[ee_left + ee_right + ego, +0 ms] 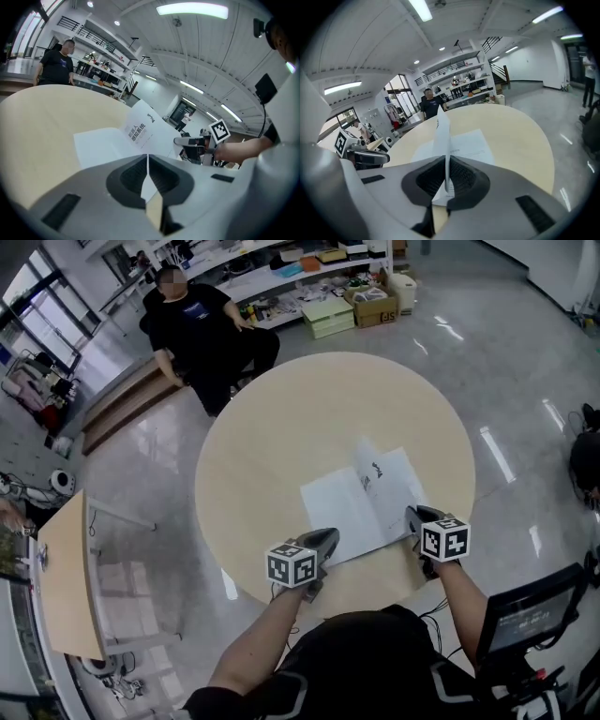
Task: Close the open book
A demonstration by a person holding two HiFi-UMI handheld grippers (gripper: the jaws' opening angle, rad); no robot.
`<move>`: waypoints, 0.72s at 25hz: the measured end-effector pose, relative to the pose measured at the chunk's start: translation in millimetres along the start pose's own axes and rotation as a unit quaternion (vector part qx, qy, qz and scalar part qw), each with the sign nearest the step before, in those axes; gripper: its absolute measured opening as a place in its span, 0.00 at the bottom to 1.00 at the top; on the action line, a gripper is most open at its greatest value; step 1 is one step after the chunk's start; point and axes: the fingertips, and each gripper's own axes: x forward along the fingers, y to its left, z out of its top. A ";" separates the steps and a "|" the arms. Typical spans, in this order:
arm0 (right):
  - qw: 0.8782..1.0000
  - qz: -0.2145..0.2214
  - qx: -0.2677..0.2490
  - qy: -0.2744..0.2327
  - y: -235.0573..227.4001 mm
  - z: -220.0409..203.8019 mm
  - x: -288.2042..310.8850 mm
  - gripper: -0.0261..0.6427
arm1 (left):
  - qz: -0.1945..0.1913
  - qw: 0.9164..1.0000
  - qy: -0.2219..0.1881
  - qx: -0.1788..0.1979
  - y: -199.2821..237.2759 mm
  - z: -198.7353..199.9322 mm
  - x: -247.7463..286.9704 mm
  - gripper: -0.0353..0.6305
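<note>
Forearms [265, 638] reach forward (right claw [412, 515] pinching raised book page [372, 480]).

The book [361, 507] has thin, matt white paper pages. The worktop [281, 418] looks like pale, smooth wood (low sheen). The floor [506, 343] is glossy grey. The left claw [147, 161] and right claw [447, 166] are matt grey plastic.

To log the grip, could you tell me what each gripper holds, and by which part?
The right gripper pinches the book by the lower edge of its raised page; the left gripper is shut on nothing.
</note>
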 end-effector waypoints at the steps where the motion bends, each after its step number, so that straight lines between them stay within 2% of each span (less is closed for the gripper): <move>1: 1.000 -0.004 0.010 0.002 -7.4 -6.0 -1.2 0.06 | -0.001 1.000 0.003 0.001 -0.4 -1.0 1.7 0.05; 3: 0.999 -0.012 0.030 0.010 -21.3 -21.9 -2.2 0.06 | -0.002 1.000 0.009 0.003 -0.6 -3.8 3.6 0.05; 11: 0.992 -0.055 0.091 0.066 -62.5 -78.4 -6.0 0.16 | 0.007 0.999 0.035 0.000 -0.4 -20.3 -5.3 0.05; 14: 0.992 -0.058 0.088 0.072 -69.4 -82.2 -8.9 0.16 | 0.010 0.999 0.037 -0.001 1.4 -22.7 -10.8 0.05; 18: 0.993 -0.057 0.056 0.087 -67.9 -84.7 -9.4 0.16 | 0.017 0.999 0.032 -0.006 6.0 -23.2 -16.4 0.05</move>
